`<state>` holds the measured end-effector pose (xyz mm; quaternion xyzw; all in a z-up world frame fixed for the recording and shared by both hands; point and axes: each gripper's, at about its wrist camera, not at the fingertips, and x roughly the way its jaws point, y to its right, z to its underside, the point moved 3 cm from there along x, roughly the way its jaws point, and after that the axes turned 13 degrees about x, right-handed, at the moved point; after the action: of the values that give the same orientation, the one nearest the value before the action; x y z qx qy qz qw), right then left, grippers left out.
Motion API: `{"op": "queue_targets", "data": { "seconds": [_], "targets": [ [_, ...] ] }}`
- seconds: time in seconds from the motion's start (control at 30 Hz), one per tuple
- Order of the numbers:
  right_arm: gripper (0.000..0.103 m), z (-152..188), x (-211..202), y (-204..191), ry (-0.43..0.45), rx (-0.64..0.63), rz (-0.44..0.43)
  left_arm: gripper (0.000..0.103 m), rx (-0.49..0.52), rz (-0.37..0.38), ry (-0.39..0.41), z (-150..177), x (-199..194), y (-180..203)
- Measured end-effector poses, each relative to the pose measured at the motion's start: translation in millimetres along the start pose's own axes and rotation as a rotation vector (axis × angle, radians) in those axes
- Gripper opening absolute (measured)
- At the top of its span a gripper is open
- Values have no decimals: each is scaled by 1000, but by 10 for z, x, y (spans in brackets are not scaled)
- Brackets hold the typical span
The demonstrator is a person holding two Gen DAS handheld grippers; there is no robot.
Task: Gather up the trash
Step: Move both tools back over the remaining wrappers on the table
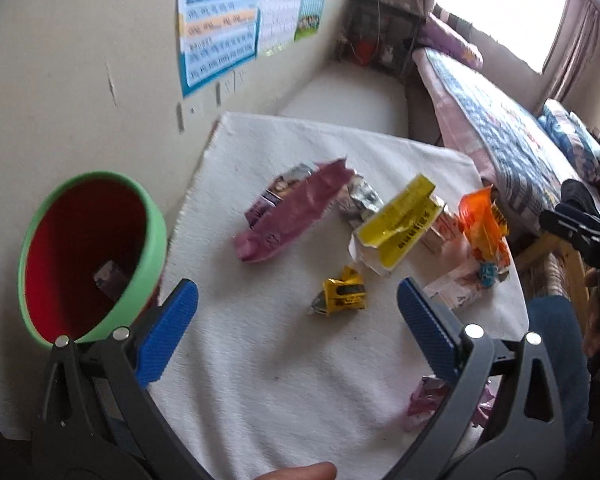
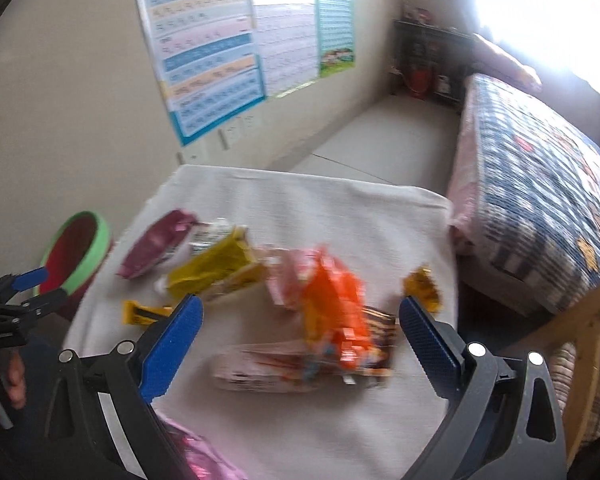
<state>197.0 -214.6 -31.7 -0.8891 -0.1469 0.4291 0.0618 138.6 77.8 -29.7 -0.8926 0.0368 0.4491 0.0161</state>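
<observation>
Wrappers litter a white cloth (image 1: 260, 380) spread over the desk, and both grippers hang above them with fingers spread wide and nothing held. Seen from its own camera, the left gripper (image 1: 298, 300) frames a small yellow wrapper (image 1: 342, 291) that lies on the cloth between its blue fingertips, nearer the right one but touching neither. Beyond it lie a long maroon packet (image 1: 290, 214), a yellow packet (image 1: 400, 224) and an orange wrapper (image 1: 482, 224); a pink wrapper (image 1: 426, 400) lies partly hidden behind the right finger. The green-rimmed red bin (image 1: 152, 248) stands just left of the left finger, off the cloth's edge, with one dark scrap inside.

The right gripper (image 2: 300, 316) is tilted down over the blurred orange wrapper (image 2: 336, 300) and a clear pinkish packet (image 2: 268, 372) — both lie between its fingers, untouched. At that view's left edge the left gripper (image 2: 40, 286) appears, fingers parted, close to the bin (image 2: 96, 248), with a hand (image 2: 4, 376) gripping its handle.
</observation>
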Motion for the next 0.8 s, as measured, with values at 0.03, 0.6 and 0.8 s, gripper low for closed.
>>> {"op": "queue_targets", "data": {
  "seconds": [0.03,0.6,0.8],
  "targets": [
    [95,-26,17,91,2,12,13,98,3,-7,-4,-42,25,9],
    [95,-221,488,924,-65,81,146,98,118,-9,-75,-466,613,67],
    [86,-217,742,1086,-115,98,156,98,145,5,-111,-506,827,22]
  ]
}}
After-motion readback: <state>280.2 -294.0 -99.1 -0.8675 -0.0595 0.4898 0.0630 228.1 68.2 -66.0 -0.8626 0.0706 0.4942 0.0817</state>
